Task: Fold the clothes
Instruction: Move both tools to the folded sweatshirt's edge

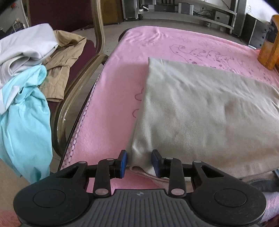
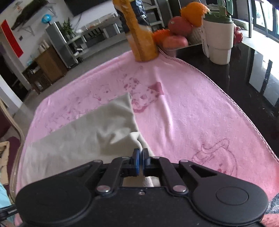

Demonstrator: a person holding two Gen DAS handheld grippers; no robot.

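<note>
Orange fruit in basket

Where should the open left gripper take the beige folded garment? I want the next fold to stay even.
Grip the near left corner of the beige folded garment, coming in low from the near edge. That corner bunches up between the left gripper fingers, while the right gripper pinches the other near corner.
</note>
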